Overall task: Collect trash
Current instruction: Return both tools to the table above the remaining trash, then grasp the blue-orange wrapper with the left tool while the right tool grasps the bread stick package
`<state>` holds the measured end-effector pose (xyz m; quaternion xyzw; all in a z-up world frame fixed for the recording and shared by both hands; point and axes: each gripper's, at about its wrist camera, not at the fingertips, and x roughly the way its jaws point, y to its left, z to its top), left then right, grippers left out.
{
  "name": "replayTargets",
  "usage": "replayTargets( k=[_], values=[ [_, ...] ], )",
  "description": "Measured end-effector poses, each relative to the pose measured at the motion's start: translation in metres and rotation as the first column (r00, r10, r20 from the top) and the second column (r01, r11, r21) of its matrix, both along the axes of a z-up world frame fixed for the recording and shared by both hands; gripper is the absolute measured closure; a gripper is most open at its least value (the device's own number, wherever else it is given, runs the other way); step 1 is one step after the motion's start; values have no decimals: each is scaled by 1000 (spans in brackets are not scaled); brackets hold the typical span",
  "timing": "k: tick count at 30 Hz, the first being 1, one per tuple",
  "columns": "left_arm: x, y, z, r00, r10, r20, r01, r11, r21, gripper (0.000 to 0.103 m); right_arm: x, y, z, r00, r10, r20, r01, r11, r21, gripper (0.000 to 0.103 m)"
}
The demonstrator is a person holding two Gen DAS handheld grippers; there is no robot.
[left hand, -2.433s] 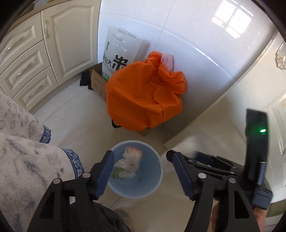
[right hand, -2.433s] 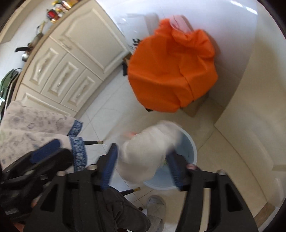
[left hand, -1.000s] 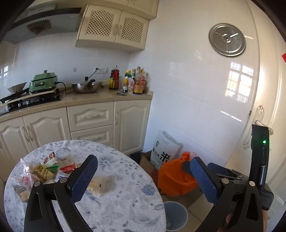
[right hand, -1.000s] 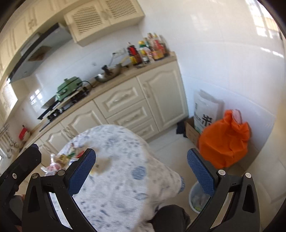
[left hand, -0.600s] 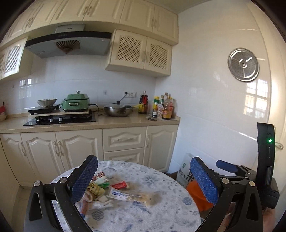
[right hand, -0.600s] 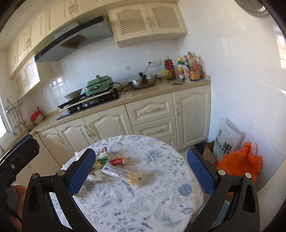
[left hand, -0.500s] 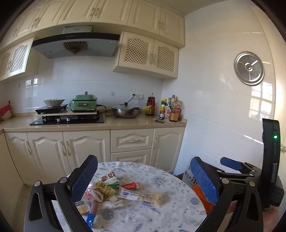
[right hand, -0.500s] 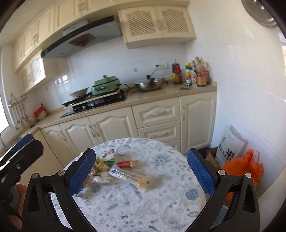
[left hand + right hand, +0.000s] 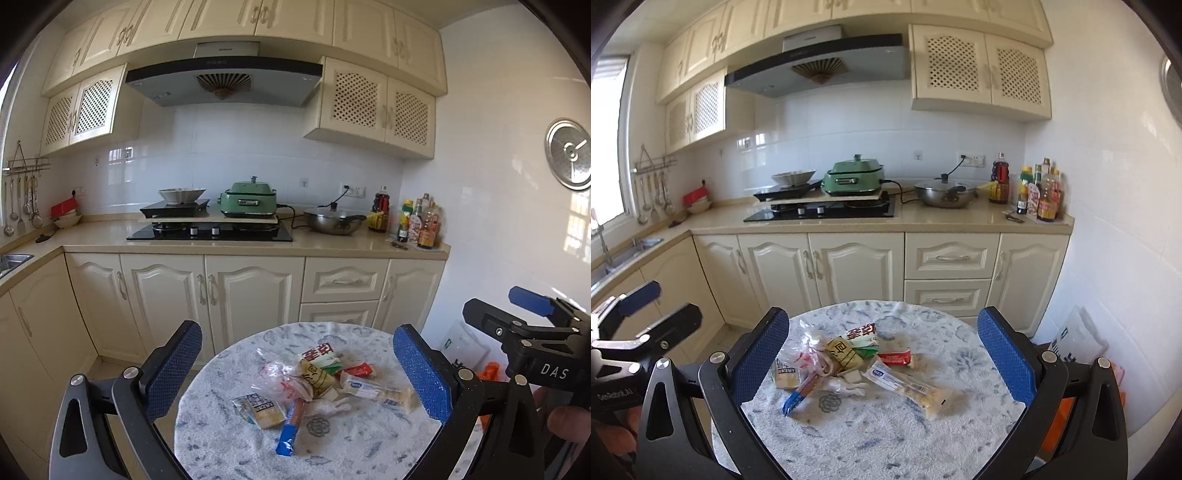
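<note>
left tool (image 9: 295, 373): pads spread wide, nothing between them, held above and short of the litter
right tool (image 9: 882, 358): also spread wide and empty, same standoff; its body shows at the right edge of the left wrist view
trash pile (image 9: 317, 384): sits mid-bench, dead ahead of both tools, framed between each pair of pads
bench (image 9: 369, 454): small round top under a patterned cloth, rim close to the pile on every side
long clear packet (image 9: 905, 387): ahead and slightly right of the right tool, lying diagonal, apart from the main clump
blue-ended stick wrapper (image 9: 290, 430): nearest item to the left tool, pointing back toward it
crumpled clear bag (image 9: 284, 384): ahead-left, overlapping the yellow packet (image 9: 316, 376) and the red-lettered packet (image 9: 321, 354)
small red wrapper (image 9: 895, 357): beyond the long clear packet, just beside the clump
risk 1: wrappers overlap, so a pinch on one likely drags neighbours; loose ones can slide off the rim to the floor
risk 2: flat film lying flush on cloth; pads may close on the cloth instead and tug it, shifting everything
risk 3: thin slick film can slip out of the pads in carry if only an edge is caught
risk 4: both tools aim at the same clump; simultaneous descent risks the two colliding
risk 5: the crumpled clear bag is springy, may pop out as the pads close
bin: not visible in either view; only an orange bag (image 9: 1058, 424) shows low right past the bench, so the carry path cannot be judged
call: take the isolated long clear packet first, one tool at a time
</note>
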<state>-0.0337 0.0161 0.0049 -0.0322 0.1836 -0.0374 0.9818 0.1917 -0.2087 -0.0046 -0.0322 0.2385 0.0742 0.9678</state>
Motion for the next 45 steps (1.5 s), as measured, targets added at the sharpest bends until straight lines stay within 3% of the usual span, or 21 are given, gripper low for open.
replayTargets(
  k=[4,9,19,28,32,37,41,43,45],
  values=[
    [7,3,17,1000,-4,-13,4,1000,7,1,10,8,0,1000,22,-19,-22,1000,5,0],
    [22,6,16,999,-8,-50,10,999,30,1,24,10,-5,998,40,-58,-41,999,-4,0],
    [79,0,-34,973,-65,-222,73,997,29,1,53,-18,-60,977,-4,-215,-6,999,-42,0],
    [148,-8,-97,896,-98,-433,112,994,7,8,99,-40,-149,903,-6,-429,-17,999,-50,0],
    [183,-6,-124,850,-102,-517,113,994,-9,20,123,-37,-190,861,22,-508,-70,995,-74,3],
    [218,2,-148,801,-107,-589,101,994,-42,21,148,-24,-231,814,66,-577,-170,977,-129,5],
    [241,1,-151,794,-113,-597,110,993,-41,31,165,-17,-249,787,93,-610,-224,964,-142,23],
    [253,2,-149,794,-132,-593,124,991,-54,47,169,-14,-252,772,127,-623,-254,960,-118,34],
    [261,1,-152,787,-140,-601,142,989,-45,84,170,-12,-250,768,150,-623,-267,959,-99,54]
  ],
)
